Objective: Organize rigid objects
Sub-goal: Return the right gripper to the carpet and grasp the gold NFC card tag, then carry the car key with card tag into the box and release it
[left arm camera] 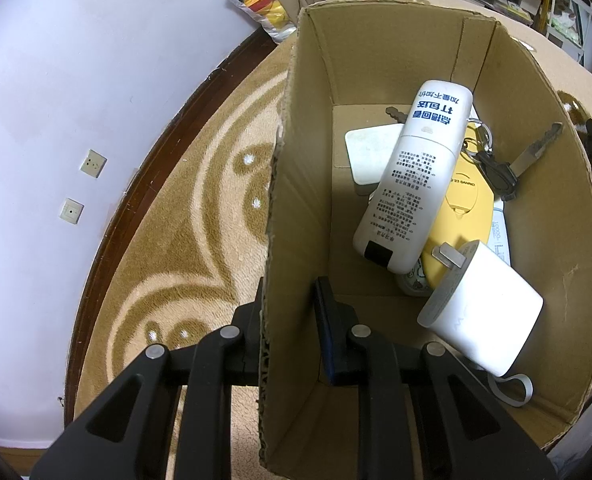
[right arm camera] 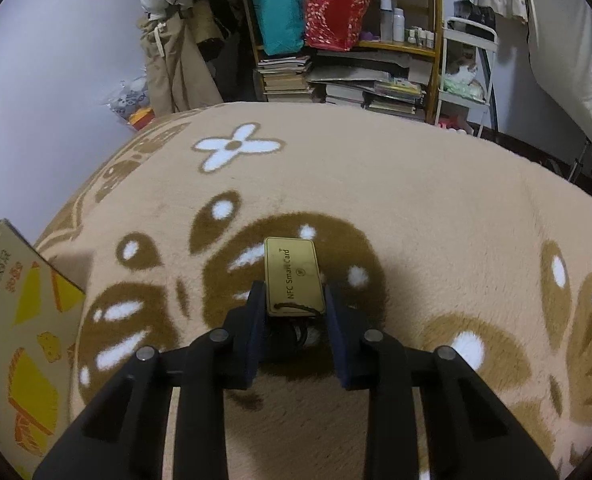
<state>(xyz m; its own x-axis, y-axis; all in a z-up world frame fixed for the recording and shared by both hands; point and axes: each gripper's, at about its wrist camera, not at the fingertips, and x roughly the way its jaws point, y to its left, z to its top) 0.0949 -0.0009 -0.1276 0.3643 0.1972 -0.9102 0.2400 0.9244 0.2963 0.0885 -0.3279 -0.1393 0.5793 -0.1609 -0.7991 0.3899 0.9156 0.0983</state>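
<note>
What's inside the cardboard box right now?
In the cardboard box: a white remote lying atop a white flat pad and a yellow case, plus keys and a white charger. Anything under the pile is covered.

I see a plush beige carpet [right arm camera: 415,200] with brown and white flower patterns. Directly on it lie a gold rectangular NFC smart card [right arm camera: 294,276] and an open brown cardboard box [left arm camera: 543,184], well apart in my right view.

Matte black on both: left gripper [left arm camera: 292,300] and right gripper [right arm camera: 294,304], angular linkage arms, round silver pivot pins, dark blue finger pads [right arm camera: 337,344].
</note>
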